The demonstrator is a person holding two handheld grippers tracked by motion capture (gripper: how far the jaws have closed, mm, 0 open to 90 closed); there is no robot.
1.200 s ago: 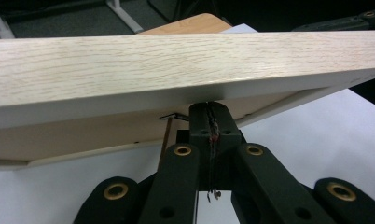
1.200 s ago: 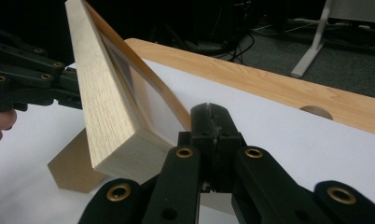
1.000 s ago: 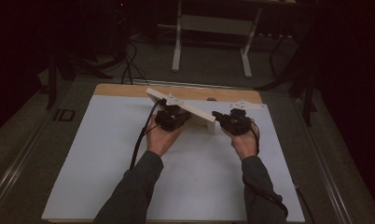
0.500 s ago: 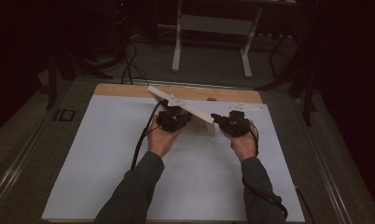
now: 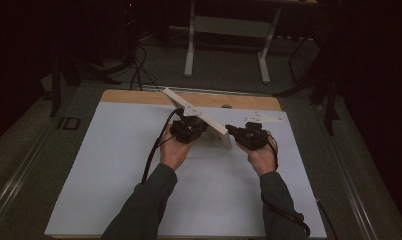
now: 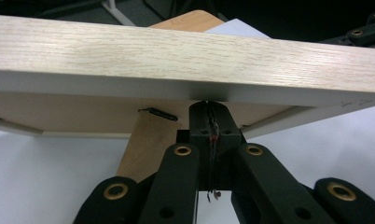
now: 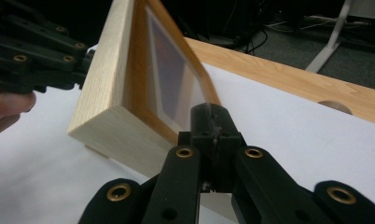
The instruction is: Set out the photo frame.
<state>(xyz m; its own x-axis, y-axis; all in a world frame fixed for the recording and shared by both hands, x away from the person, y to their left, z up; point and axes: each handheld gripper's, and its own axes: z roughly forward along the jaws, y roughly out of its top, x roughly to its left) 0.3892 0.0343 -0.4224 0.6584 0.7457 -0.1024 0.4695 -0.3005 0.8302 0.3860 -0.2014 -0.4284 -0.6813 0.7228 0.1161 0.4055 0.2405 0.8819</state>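
A light wooden picture frame (image 5: 209, 125) stands tilted on the white mat, between both hands. In the left gripper view its broad wooden edge (image 6: 176, 56) runs across above my jaws, with its brown back and a wooden prop leg (image 6: 146, 144) below. My left gripper (image 6: 209, 109) is shut, with its tip up against the underside of the frame's edge (image 5: 199, 131). My right gripper (image 7: 209, 114) is also shut, and its tip touches the frame's front lip beside the glass (image 7: 169, 70). In the high view the right gripper (image 5: 231, 130) points left at the frame's near corner.
A white mat (image 5: 114, 165) covers a wooden table (image 5: 139, 96), which has a round hole (image 5: 227, 106) near its far edge. Beyond the table, white metal stand legs (image 5: 190, 50) and cables (image 5: 139, 70) lie on the dark floor.
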